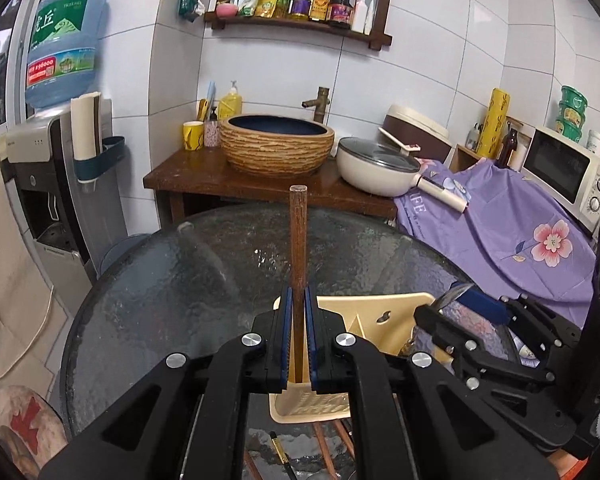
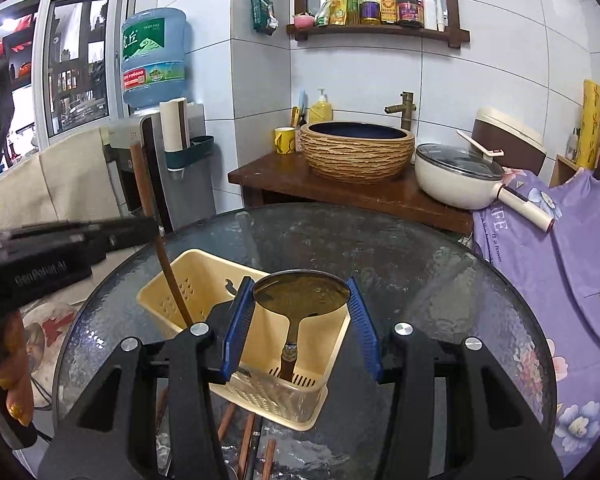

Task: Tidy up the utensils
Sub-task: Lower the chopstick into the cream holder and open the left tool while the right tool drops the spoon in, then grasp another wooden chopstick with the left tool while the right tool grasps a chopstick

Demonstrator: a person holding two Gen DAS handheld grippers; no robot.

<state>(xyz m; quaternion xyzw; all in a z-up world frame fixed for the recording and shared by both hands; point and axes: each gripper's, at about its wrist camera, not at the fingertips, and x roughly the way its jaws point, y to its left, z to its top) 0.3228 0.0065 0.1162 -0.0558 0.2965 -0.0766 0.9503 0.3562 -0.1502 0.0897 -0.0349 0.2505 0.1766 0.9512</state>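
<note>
My left gripper [image 1: 299, 300] is shut on a brown wooden handle [image 1: 298, 240] that stands upright, its lower end down in the cream plastic utensil basket [image 1: 364, 312]. In the right wrist view the same handle [image 2: 172, 276] leans into the basket [image 2: 204, 276] under the left gripper [image 2: 100, 228]. My right gripper [image 2: 300, 320] is open, its blue pads on either side of a metal ladle [image 2: 300, 294] that stands bowl-up in the basket. The right gripper [image 1: 460, 308] shows at right in the left wrist view.
The basket stands on a round dark glass table [image 1: 180, 280]. Several chopsticks and utensils [image 2: 248, 436] lie on the table near its front edge. Behind are a wooden stand with a basin [image 1: 276, 148], a white pan [image 1: 380, 168], a purple cloth [image 1: 520, 232] and a water dispenser [image 1: 52, 140].
</note>
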